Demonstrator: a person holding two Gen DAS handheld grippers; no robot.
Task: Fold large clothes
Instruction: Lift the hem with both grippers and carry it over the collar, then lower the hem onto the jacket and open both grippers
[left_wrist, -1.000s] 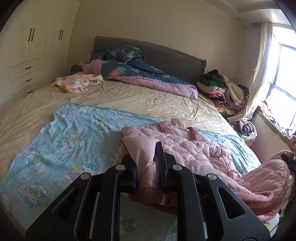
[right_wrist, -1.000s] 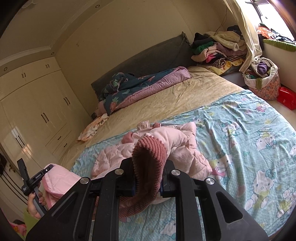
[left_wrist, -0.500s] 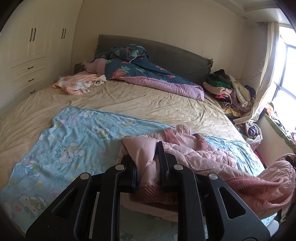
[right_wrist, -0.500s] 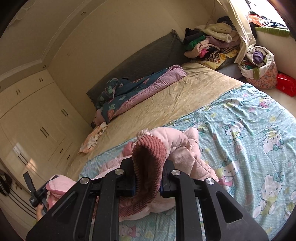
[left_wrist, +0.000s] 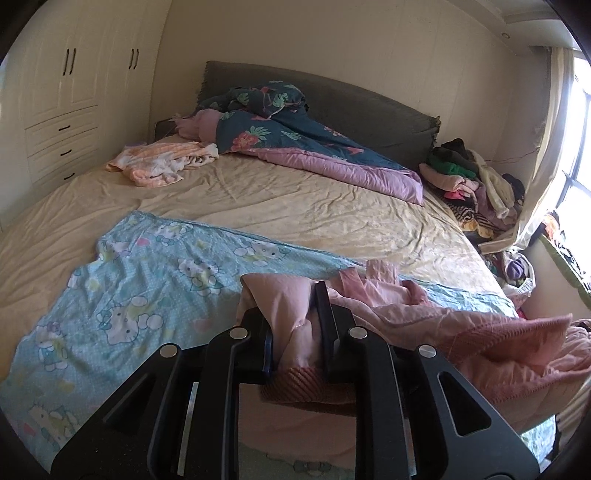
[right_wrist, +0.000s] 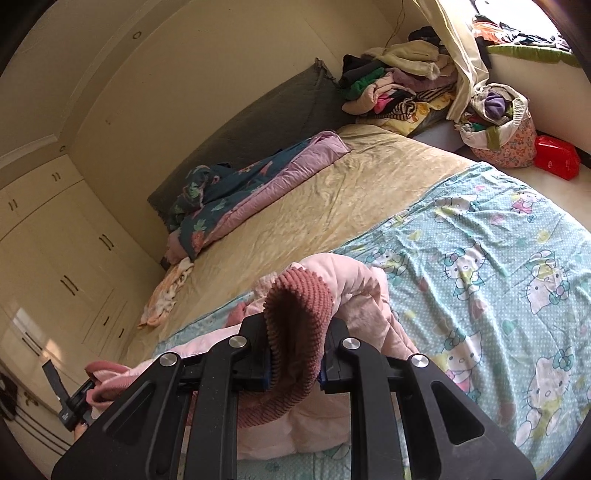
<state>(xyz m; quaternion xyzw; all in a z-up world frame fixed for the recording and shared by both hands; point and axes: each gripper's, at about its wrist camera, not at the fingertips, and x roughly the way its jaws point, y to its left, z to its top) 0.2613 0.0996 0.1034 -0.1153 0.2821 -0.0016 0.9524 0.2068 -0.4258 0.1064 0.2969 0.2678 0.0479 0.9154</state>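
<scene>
1. The pink jacket (left_wrist: 436, 325) is held above the near part of the bed (left_wrist: 295, 206), over the blue cartoon sheet (left_wrist: 147, 288).
2. The left gripper (left_wrist: 295, 332) is clamped on pink quilted fabric beside a ribbed hem.
3. The right gripper (right_wrist: 293, 354) is clamped on the ribbed dark-pink cuff (right_wrist: 299, 314).
4. A pile of clothes (right_wrist: 399, 85) is seen near the headboard (left_wrist: 362, 107).

You get daylight glare from the blown-out window (left_wrist: 576, 155); fisheye bends and blackens every corner, focus stays sharp.
</scene>
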